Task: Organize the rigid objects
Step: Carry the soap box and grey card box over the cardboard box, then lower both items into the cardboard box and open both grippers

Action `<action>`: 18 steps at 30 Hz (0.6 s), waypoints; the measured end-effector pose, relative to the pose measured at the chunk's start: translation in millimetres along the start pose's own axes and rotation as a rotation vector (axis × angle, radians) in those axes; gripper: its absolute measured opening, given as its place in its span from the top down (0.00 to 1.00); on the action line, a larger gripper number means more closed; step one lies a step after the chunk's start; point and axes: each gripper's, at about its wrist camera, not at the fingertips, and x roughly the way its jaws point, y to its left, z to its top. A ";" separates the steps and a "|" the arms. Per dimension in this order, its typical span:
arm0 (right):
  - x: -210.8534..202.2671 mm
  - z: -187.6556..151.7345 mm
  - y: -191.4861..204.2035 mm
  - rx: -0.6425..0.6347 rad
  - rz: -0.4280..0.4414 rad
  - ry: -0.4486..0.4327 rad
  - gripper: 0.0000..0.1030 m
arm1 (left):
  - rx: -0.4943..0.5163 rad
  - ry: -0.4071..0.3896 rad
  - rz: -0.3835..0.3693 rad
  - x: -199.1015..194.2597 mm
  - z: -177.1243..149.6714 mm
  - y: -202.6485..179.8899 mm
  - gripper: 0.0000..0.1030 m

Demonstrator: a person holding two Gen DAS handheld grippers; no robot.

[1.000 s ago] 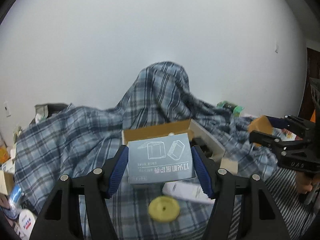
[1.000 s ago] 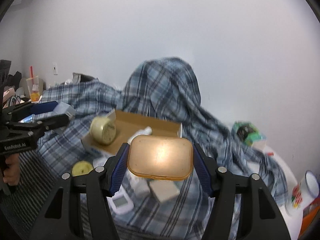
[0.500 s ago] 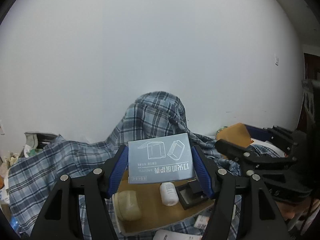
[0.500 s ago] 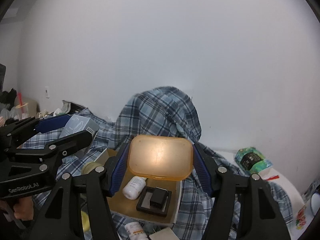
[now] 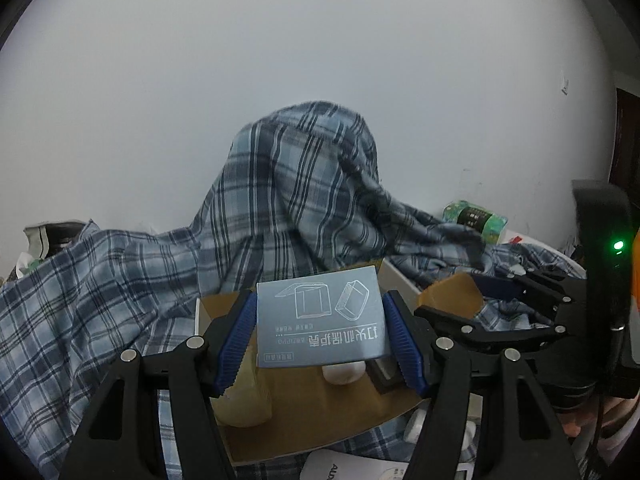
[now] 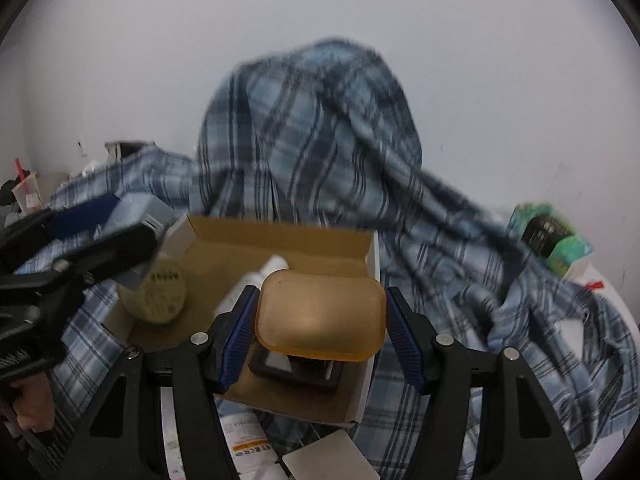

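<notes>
Right wrist shows my right gripper (image 6: 320, 322) clamping an orange case (image 6: 320, 316) that half hides the black tray (image 6: 296, 372), while left wrist alone shows my left gripper (image 5: 320, 330) clamping a grey-blue box (image 5: 322, 320).

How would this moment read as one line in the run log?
left gripper: shut on blue-grey box | right gripper: shut on orange case | both above open cardboard box | box holds round jar, white bottle, black tray

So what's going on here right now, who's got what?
A person holds a gripper in each hand over an open cardboard box on a plaid cloth. The left gripper clamps a small grey-blue carton; the right gripper clamps an orange plastic case. A round jar, a white bottle and a black item already lie inside.
</notes>
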 end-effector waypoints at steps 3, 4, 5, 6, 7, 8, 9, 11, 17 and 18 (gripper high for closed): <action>13.2 -4.9 -1.6 0.016 0.034 0.055 0.40 | 0.000 0.014 0.005 3.7 -3.4 1.7 0.35; 14.9 -6.1 -2.3 0.017 0.040 0.064 0.40 | 0.001 0.017 0.007 4.7 -4.2 2.2 0.35; 16.6 -6.8 -2.1 0.015 0.041 0.070 0.40 | 0.003 0.019 0.009 5.6 -4.6 2.4 0.36; 17.7 -7.6 -1.7 0.011 0.039 0.075 0.40 | 0.005 0.019 0.011 6.8 -4.9 2.3 0.36; 18.6 -8.0 -1.0 0.007 0.037 0.078 0.39 | 0.006 0.019 0.014 7.2 -4.6 2.5 0.35; 19.6 -8.5 -0.8 0.004 0.029 0.083 0.36 | 0.004 0.018 0.013 7.0 -4.1 3.3 0.36; 19.6 -8.8 -1.4 0.005 0.021 0.083 0.33 | 0.003 0.017 0.014 7.0 -3.9 3.9 0.36; 19.6 -8.9 -2.8 0.006 0.015 0.082 0.31 | 0.004 0.016 0.020 7.5 -3.6 4.9 0.35; 17.1 -7.3 -6.7 0.012 -0.005 0.072 0.27 | -0.007 0.021 0.028 9.3 -5.2 7.5 0.24; 16.0 -6.7 -6.3 0.009 -0.011 0.067 0.27 | -0.006 0.020 0.029 8.9 -4.7 7.4 0.24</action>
